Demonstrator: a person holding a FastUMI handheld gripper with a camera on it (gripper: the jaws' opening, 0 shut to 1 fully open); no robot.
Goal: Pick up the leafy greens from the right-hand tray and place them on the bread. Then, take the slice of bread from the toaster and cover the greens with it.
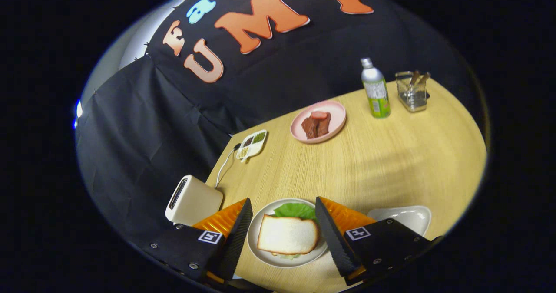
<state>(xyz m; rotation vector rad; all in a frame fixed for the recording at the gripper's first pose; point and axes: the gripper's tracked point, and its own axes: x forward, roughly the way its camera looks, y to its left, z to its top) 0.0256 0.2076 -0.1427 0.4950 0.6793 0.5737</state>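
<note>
White plate [260, 245] carries bread [288, 235] laid over greens [295, 209], between the gripper's [283, 228] wide-open, empty fingers. Toaster [191, 201] stands beside; tray [406, 217] opposite

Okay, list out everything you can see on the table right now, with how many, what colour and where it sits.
bread slice: one, white with tan crust, on top of the greens on the white plate, between the fingers
leafy greens: one bunch, green, under the bread
white plate: one, between the fingers
toaster: one, white, beside the plate
white tray: one, beside the plate, opposite the toaster
divided dish: one, white, far table edge
pink plate: one, holding brown meat
bottle: one, green label, far side
glass holder: one, clear, beside the bottle
table: one, light wood
tool: one, fingers open, gripping nothing
</note>
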